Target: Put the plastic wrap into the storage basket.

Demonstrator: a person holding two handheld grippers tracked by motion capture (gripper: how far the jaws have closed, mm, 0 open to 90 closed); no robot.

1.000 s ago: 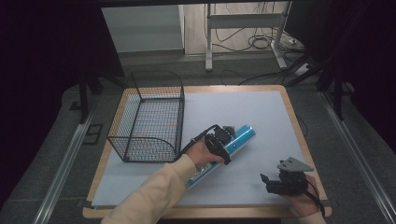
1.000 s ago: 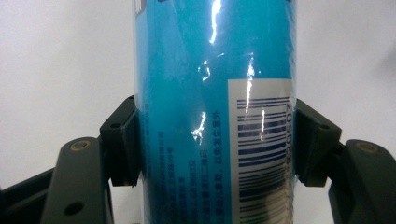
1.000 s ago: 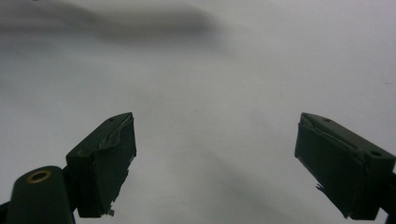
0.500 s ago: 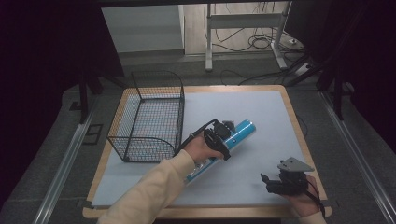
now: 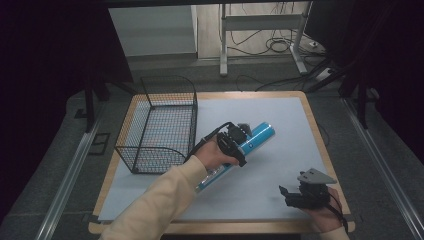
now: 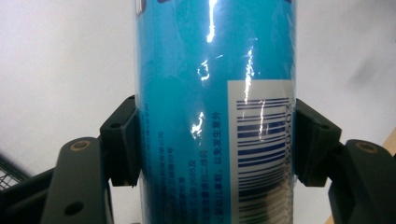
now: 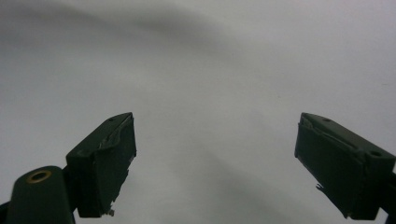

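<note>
Left tool (image 5: 239, 138) has slid a bit w/ the glossy blue cylindrical tube (image 5: 239, 150) toward the black wire basket (image 5: 159, 126). Left forearm reaches diagonally, jaws clamped on both sides of tube mid-body, over the white tabletop (image 5: 280, 125). Right tool (image 5: 295, 196) sits near the front edge, jaws wide apart, empty.

Table (image 5: 310, 107) bears basket (image 5: 160, 130), perhaps tube (image 5: 250, 142).

left gripper (image 6: 215, 140) jaws clamp blue tube (image 6: 210, 93) (barcode showing).
</note>
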